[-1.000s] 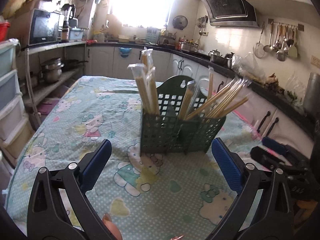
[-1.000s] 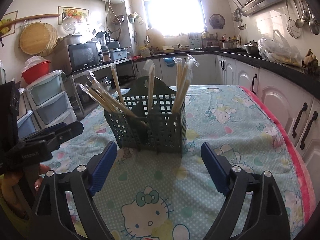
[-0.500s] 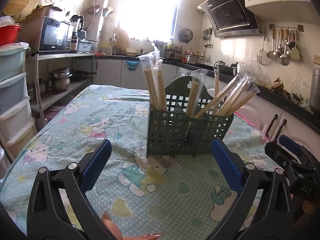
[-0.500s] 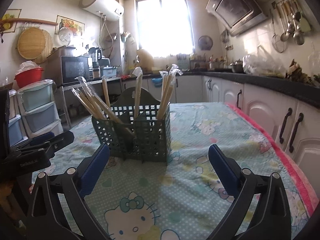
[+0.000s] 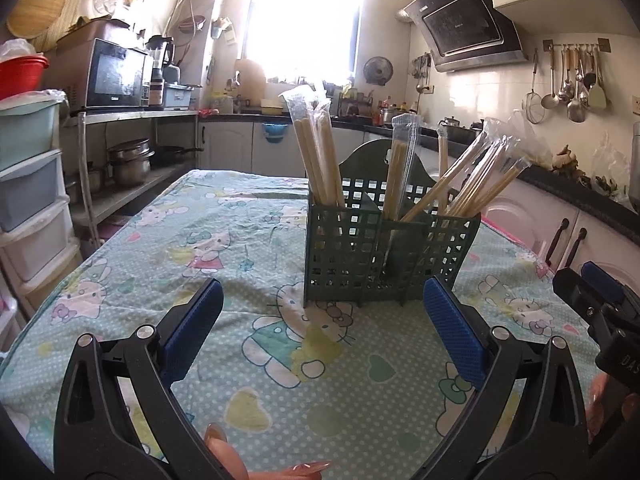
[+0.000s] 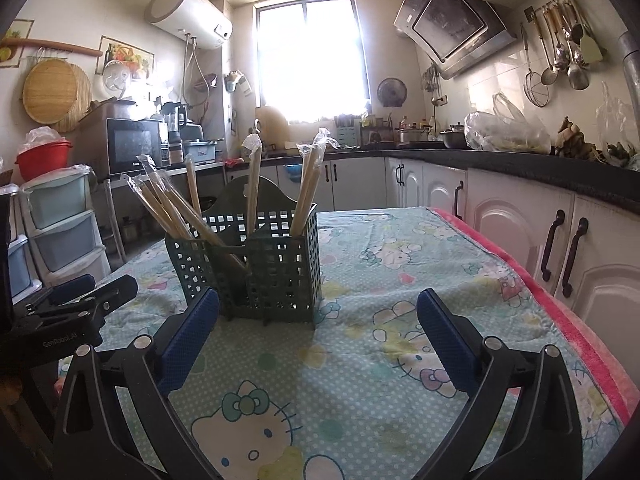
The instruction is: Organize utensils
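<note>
Left gripper: fingers spread wide, nothing between them. Right gripper: fingers likewise spread and empty. Both hover just above the patterned surface. Ahead stands the green utensil basket, upright, holding wrapped chopsticks across its compartments.

Table w/ cloth, caddy

A dark green grid basket is holding pale wooden chopsticks on a mint, dotted cartoon-cat cloth; blue pads are showing on black grippers.
</note>
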Action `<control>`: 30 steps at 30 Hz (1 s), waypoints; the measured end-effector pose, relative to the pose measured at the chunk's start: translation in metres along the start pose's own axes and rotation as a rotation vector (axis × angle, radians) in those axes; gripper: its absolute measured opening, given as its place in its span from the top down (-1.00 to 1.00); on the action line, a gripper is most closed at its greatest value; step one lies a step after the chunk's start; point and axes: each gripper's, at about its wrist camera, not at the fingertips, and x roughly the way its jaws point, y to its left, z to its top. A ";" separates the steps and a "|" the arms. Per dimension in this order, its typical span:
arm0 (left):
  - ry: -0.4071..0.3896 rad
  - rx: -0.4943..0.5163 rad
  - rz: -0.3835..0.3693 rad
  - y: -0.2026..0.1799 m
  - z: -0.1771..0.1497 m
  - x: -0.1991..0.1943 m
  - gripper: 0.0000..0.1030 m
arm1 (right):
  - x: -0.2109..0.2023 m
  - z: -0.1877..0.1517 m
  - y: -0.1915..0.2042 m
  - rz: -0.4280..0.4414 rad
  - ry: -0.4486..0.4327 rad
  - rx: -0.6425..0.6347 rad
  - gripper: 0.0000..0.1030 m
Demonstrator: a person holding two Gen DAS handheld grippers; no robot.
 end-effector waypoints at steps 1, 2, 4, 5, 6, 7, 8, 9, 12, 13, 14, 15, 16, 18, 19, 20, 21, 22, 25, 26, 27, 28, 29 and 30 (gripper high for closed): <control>-0.002 -0.002 -0.001 0.000 0.000 0.000 -0.79 | 0.000 0.000 0.000 -0.001 0.000 0.002 -0.87; -0.002 -0.004 -0.002 0.001 -0.001 0.000 -0.79 | 0.000 0.000 0.000 -0.001 0.000 0.004 -0.87; -0.002 -0.006 -0.002 0.002 -0.001 0.000 -0.79 | -0.001 -0.001 0.000 -0.001 0.000 0.005 -0.87; -0.002 -0.006 -0.001 0.002 -0.001 0.000 -0.79 | -0.001 -0.001 0.000 0.000 0.000 0.004 -0.87; -0.002 -0.007 -0.001 0.002 -0.001 0.000 -0.79 | -0.001 -0.001 0.000 0.001 0.001 0.002 -0.87; -0.002 -0.008 -0.001 0.002 -0.001 0.000 -0.79 | -0.001 -0.001 0.000 0.000 0.001 0.000 -0.87; -0.002 -0.008 0.000 0.002 -0.001 0.000 -0.79 | -0.001 -0.001 0.000 0.000 0.001 -0.002 -0.87; -0.002 -0.009 0.000 0.003 -0.001 -0.001 -0.79 | -0.001 -0.001 0.000 0.000 0.002 -0.003 -0.87; -0.002 -0.009 -0.001 0.003 -0.001 -0.001 -0.79 | -0.001 -0.001 0.000 0.001 0.002 -0.003 -0.87; -0.002 -0.009 -0.001 0.003 -0.001 -0.001 -0.79 | -0.001 -0.001 0.000 0.000 0.001 -0.003 -0.87; -0.003 -0.009 -0.001 0.003 -0.001 -0.001 -0.79 | -0.001 -0.001 0.000 0.001 0.001 -0.003 -0.87; -0.005 -0.009 -0.002 0.003 -0.001 -0.001 -0.79 | -0.001 -0.001 0.000 0.001 0.001 -0.003 -0.87; -0.004 -0.008 -0.003 0.003 -0.001 -0.001 -0.79 | -0.001 -0.001 0.000 0.000 0.001 -0.003 -0.87; -0.004 -0.006 -0.002 0.002 -0.001 -0.001 -0.79 | -0.001 -0.001 0.000 0.001 0.001 -0.004 -0.87; -0.004 -0.007 -0.002 0.002 -0.001 -0.001 -0.79 | -0.001 -0.001 0.000 0.000 0.001 -0.004 -0.87; -0.004 -0.008 -0.002 0.002 -0.001 -0.001 -0.79 | -0.001 -0.001 0.000 0.001 0.001 -0.003 -0.87; -0.005 -0.008 -0.003 0.003 -0.001 -0.001 -0.79 | -0.001 -0.001 0.000 0.001 0.000 -0.003 -0.87; -0.005 -0.008 -0.002 0.003 -0.001 -0.001 -0.79 | -0.001 -0.001 0.000 0.001 0.001 -0.003 -0.87; -0.006 -0.008 -0.003 0.003 -0.001 -0.001 -0.79 | -0.001 -0.001 0.000 0.001 0.000 -0.001 -0.87; -0.006 -0.008 -0.002 0.003 -0.001 -0.001 -0.79 | -0.001 -0.001 0.000 0.001 0.000 -0.001 -0.87; -0.007 -0.007 -0.002 0.003 -0.001 -0.001 -0.79 | -0.002 -0.001 0.000 0.001 0.000 -0.002 -0.87; -0.007 -0.007 -0.002 0.003 -0.001 -0.001 -0.79 | -0.002 -0.001 0.000 0.001 0.000 -0.002 -0.87; -0.007 -0.009 -0.001 0.003 -0.001 -0.001 -0.79 | -0.002 -0.001 0.000 0.002 -0.001 -0.002 -0.87; -0.007 -0.009 -0.001 0.003 0.000 -0.002 -0.79 | -0.002 -0.001 0.000 0.001 -0.001 -0.002 -0.87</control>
